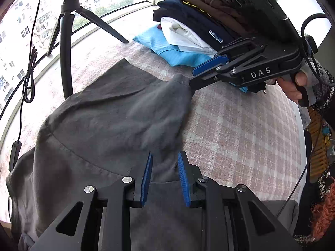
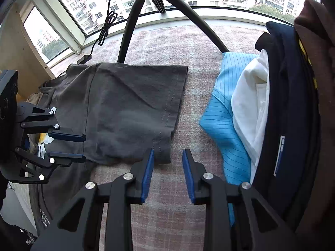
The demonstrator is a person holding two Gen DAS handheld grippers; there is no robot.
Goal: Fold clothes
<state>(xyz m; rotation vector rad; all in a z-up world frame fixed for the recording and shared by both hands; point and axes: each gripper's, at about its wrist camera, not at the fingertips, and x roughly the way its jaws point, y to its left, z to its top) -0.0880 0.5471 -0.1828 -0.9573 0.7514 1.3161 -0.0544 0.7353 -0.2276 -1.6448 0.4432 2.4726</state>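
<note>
A dark grey T-shirt [image 1: 100, 113] lies partly folded on the pink checked cloth [image 1: 240, 138]; it also shows in the right wrist view [image 2: 129, 104]. My left gripper [image 1: 164, 156] is open, its blue pads over the shirt's near fold with cloth between them. It also shows in the right wrist view [image 2: 83, 147], open at the shirt's left edge. My right gripper [image 2: 167, 154] is open and empty just past the shirt's near right corner. In the left wrist view the right gripper [image 1: 193, 77] sits at the shirt's far corner, close to the fabric.
A stack of folded clothes [image 1: 199, 27], blue, white, navy and brown, sits at the right [image 2: 272, 104]. A black tripod [image 1: 67, 41] stands behind the shirt by the window, with a hanging cable [image 1: 29, 79]. A wooden panel [image 2: 16, 52] is at the left.
</note>
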